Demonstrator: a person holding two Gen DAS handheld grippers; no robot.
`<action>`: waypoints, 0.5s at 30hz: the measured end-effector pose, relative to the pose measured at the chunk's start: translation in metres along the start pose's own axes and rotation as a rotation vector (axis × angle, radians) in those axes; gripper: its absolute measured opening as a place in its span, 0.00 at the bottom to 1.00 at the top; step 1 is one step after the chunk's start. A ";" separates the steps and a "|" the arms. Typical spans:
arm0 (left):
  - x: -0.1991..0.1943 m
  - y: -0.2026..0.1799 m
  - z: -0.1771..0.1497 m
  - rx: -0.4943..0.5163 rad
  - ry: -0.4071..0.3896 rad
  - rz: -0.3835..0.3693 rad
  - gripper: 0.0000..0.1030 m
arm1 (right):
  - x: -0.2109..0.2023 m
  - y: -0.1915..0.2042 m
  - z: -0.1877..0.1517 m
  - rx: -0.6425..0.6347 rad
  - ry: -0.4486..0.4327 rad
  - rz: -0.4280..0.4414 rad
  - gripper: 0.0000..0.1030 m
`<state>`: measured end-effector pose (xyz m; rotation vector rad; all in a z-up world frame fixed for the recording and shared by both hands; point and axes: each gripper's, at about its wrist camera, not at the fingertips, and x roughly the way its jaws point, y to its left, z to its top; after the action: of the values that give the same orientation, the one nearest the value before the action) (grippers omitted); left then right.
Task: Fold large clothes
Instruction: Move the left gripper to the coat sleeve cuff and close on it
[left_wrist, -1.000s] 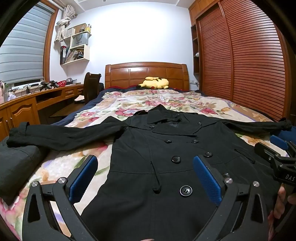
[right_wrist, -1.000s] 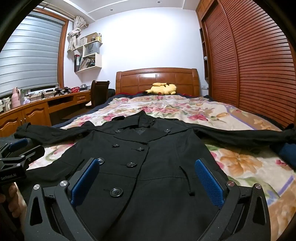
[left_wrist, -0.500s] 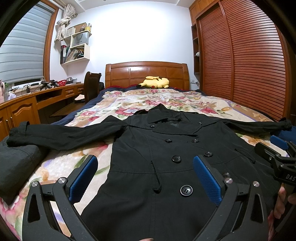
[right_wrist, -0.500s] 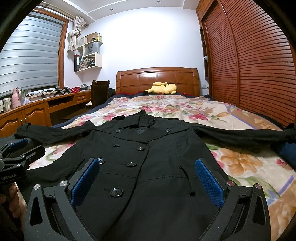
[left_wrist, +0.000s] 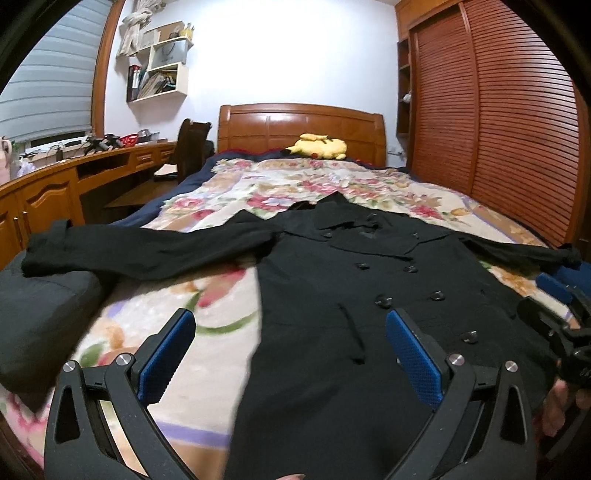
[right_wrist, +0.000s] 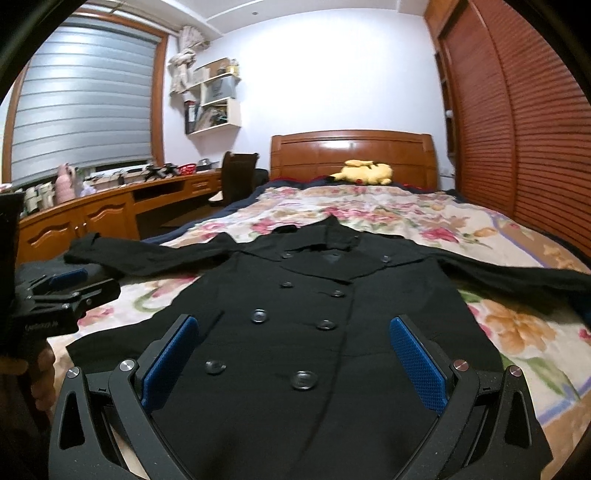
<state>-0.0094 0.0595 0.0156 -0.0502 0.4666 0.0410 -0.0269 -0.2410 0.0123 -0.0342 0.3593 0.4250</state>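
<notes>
A black double-breasted coat (left_wrist: 369, 295) lies face up on the floral bedspread (left_wrist: 221, 302), collar toward the headboard and both sleeves stretched out sideways. My left gripper (left_wrist: 290, 352) hovers open over the coat's lower left edge, one blue pad over the bedspread and one over the cloth. My right gripper (right_wrist: 293, 360) is open above the coat (right_wrist: 314, 314) near its lower buttons, holding nothing. Each gripper shows at the edge of the other's view: the right gripper (left_wrist: 561, 317) and the left gripper (right_wrist: 62, 291). The left sleeve end (left_wrist: 44, 251) rests on a dark cushion (left_wrist: 40, 314).
A yellow plush toy (left_wrist: 317, 146) lies by the wooden headboard (left_wrist: 299, 125). A wooden desk (left_wrist: 55, 181) and a chair (left_wrist: 192, 144) run along the left side. Slatted wardrobe doors (left_wrist: 517, 129) line the right wall. A dark blue item (left_wrist: 576, 273) sits at the right sleeve end.
Both grippers have shifted to the left over the coat, so the coat sits further right in both views. Both stay open; the coat has not moved.
</notes>
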 end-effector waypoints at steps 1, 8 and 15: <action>0.000 0.004 0.000 0.007 0.002 0.014 1.00 | 0.001 0.002 0.001 -0.001 0.002 0.003 1.00; 0.015 0.041 -0.001 0.035 0.046 0.116 1.00 | 0.022 0.007 0.014 -0.043 0.044 0.055 1.00; 0.021 0.071 0.007 0.026 0.047 0.169 1.00 | 0.023 0.001 0.026 -0.056 0.060 0.114 1.00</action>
<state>0.0090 0.1314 0.0101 0.0134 0.5172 0.1998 0.0010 -0.2277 0.0283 -0.0810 0.4093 0.5474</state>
